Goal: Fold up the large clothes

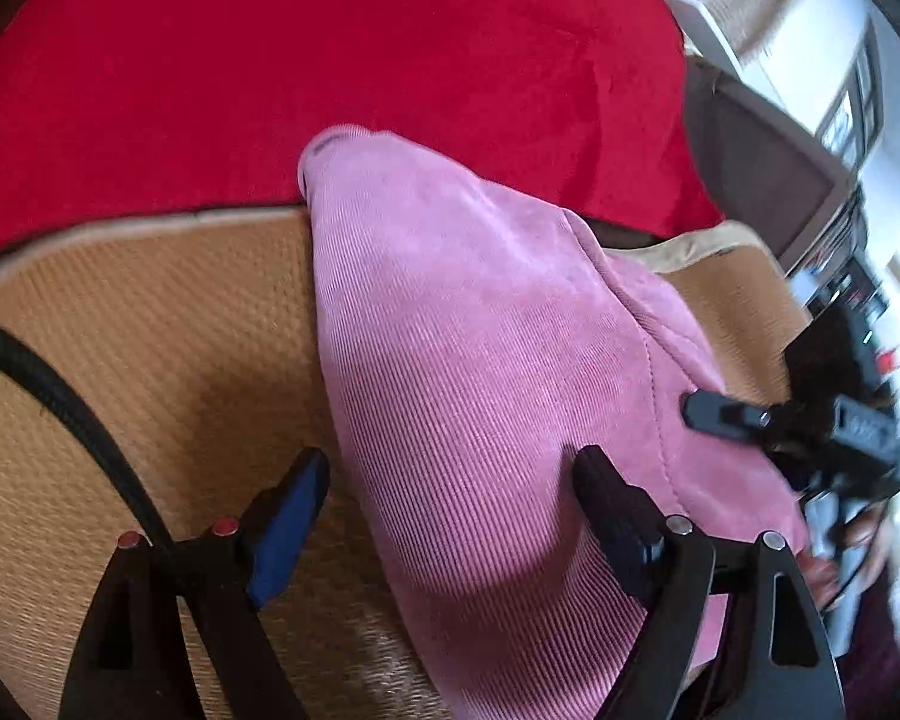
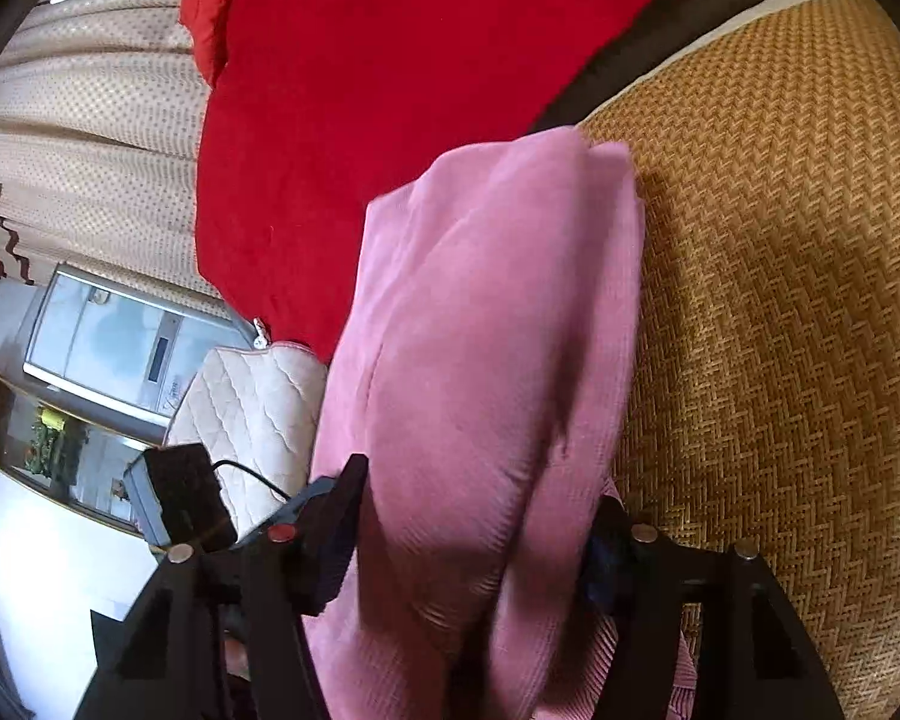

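A pink corduroy garment [image 1: 480, 330], folded into a long thick bundle, lies along a woven straw mat [image 1: 180, 330], its far end reaching a red cloth [image 1: 330, 60]. My left gripper [image 1: 450, 462] is open around its near part. The blue-padded finger stands off the cloth's edge and the other finger rests against the fabric. One finger [image 1: 714, 411] of the right gripper touches the bundle's right side. In the right wrist view the pink garment [image 2: 498, 330] fills the space between the jaws of my right gripper [image 2: 480, 486], which is shut on it.
A black cable [image 1: 60, 396] crosses the mat on the left. Beyond the mat's [image 2: 780, 300] edge are a quilted cream cushion [image 2: 252, 396], a black box with a cord [image 2: 180, 498], beige curtains [image 2: 90, 120] and a white appliance [image 2: 108, 342]. The red cloth [image 2: 360, 90] covers the far side.
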`<state>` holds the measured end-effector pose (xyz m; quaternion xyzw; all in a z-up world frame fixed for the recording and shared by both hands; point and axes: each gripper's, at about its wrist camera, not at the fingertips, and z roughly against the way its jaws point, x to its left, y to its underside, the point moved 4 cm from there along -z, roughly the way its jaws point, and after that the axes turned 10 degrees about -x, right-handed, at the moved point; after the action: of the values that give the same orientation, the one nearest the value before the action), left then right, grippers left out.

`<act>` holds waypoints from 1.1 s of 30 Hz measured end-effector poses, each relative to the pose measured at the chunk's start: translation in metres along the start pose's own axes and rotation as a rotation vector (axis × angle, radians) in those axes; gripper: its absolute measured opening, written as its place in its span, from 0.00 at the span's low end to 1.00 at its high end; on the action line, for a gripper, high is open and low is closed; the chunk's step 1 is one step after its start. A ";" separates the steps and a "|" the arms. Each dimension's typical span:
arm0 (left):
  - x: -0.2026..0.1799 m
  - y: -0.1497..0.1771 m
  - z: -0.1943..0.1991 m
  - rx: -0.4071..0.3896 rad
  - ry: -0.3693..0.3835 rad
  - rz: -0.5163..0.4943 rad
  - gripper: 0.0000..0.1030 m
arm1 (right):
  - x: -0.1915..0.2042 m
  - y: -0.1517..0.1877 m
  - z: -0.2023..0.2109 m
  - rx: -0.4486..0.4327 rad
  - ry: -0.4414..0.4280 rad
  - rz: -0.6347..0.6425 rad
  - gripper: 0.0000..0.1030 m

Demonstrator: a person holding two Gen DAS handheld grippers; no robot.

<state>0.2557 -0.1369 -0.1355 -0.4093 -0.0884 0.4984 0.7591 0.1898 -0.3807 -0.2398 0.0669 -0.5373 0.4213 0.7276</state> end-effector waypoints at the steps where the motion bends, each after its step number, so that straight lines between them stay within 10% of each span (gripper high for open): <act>1: -0.004 0.000 0.000 -0.008 -0.020 -0.024 0.83 | 0.002 -0.001 0.001 -0.003 0.017 0.018 0.65; 11: 0.004 0.008 0.017 -0.047 -0.087 -0.122 0.84 | 0.037 -0.017 0.027 -0.234 0.266 0.298 0.65; 14: 0.008 0.010 0.019 -0.048 -0.086 -0.121 0.84 | 0.055 -0.025 0.032 -0.332 0.221 0.356 0.65; 20: 0.008 0.013 0.020 -0.052 -0.101 -0.126 0.85 | 0.065 -0.034 -0.013 -0.251 0.132 0.332 0.64; 23: 0.007 0.015 0.018 -0.045 -0.088 -0.125 0.88 | 0.028 -0.035 -0.055 -0.102 0.220 0.216 0.61; 33: 0.016 0.017 0.034 -0.028 -0.081 -0.068 0.90 | 0.047 -0.021 -0.031 -0.161 0.240 0.296 0.60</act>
<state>0.2332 -0.1027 -0.1298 -0.3960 -0.1398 0.4873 0.7656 0.2302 -0.3517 -0.2054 -0.1220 -0.4825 0.4843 0.7196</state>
